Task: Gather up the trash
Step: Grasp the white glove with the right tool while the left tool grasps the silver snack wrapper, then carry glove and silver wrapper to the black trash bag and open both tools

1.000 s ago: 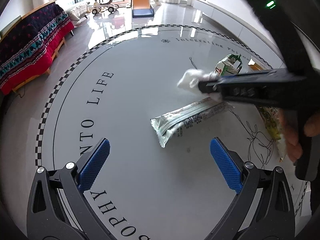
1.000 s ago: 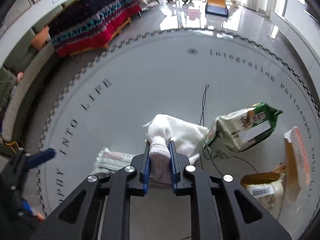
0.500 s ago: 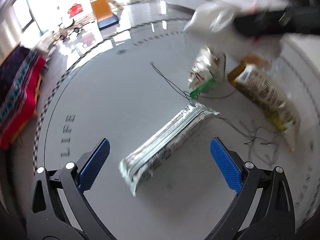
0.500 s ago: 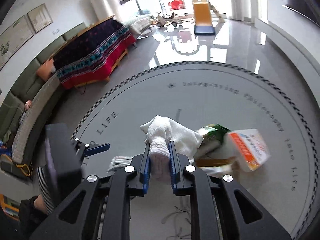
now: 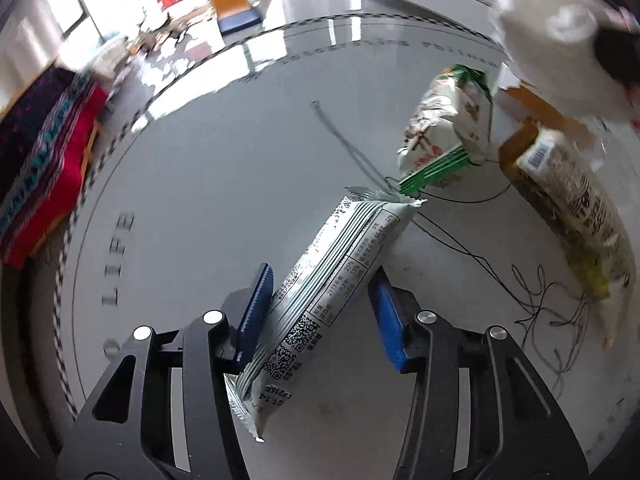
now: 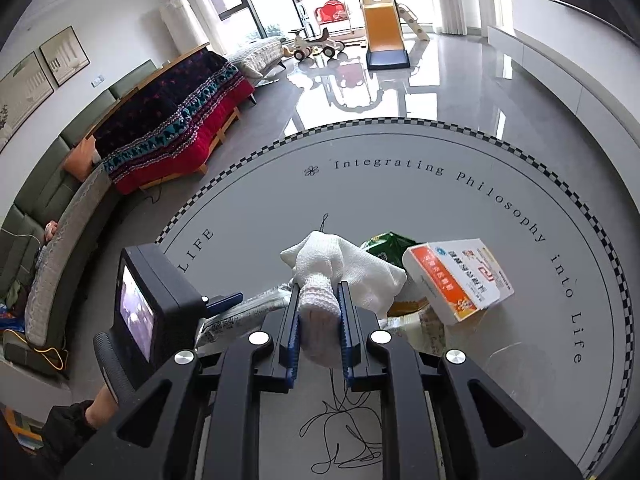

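Observation:
A long silver striped snack wrapper (image 5: 340,248) lies on the round grey table (image 5: 224,184), and its near half sits between the blue pads of my left gripper (image 5: 320,300). The jaws are closing and both pads touch the wrapper's edges. My right gripper (image 6: 318,308) is shut on a white knitted glove (image 6: 340,264) and holds it above the table; the glove (image 5: 552,28) shows blurred at the top right of the left wrist view. The right wrist view also shows the wrapper (image 6: 240,316) and the left gripper's body (image 6: 156,304), held by a hand.
A green and white bag (image 5: 440,136), a long brown and yellow bag (image 5: 568,200) and an orange and white box (image 6: 456,280) lie close together right of the wrapper. A couch with a red blanket (image 6: 172,136) stands beyond the table's left edge.
My left gripper came down over the silver wrapper and its jaws narrowed from wide open onto it. My right gripper rose away from the table with the white glove.

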`<state>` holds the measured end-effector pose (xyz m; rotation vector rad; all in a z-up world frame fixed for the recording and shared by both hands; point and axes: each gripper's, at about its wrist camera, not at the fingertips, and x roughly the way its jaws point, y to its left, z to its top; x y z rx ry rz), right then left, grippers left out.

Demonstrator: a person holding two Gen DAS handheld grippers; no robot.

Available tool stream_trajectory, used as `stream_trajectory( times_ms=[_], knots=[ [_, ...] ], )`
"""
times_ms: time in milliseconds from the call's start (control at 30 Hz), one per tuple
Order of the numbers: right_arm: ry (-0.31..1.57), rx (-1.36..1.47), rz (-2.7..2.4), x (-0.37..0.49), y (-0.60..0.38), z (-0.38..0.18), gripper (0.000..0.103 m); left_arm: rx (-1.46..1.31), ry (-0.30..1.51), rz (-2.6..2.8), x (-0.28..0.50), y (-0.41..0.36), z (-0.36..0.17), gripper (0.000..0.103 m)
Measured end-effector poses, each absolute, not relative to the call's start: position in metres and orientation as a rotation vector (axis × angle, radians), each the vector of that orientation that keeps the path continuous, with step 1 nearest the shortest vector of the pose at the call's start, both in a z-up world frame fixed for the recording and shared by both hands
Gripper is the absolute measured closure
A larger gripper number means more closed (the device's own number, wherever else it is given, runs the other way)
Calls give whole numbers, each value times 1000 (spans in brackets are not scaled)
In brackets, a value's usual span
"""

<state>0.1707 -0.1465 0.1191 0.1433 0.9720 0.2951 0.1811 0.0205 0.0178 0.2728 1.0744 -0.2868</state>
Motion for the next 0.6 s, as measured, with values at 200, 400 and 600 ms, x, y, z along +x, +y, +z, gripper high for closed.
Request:
stream_trajectory(
  times_ms=[200, 400, 600],
  knots=[
    [977, 149, 307, 160, -146, 117, 85, 244, 1089, -290, 155, 25, 20, 61],
    [989, 158, 324, 144, -138, 117, 85, 248, 1075, -298, 123, 17, 25, 62],
    [990, 139, 365, 117, -123, 123, 85, 203, 1051, -310, 93, 21, 35, 62]
  ],
)
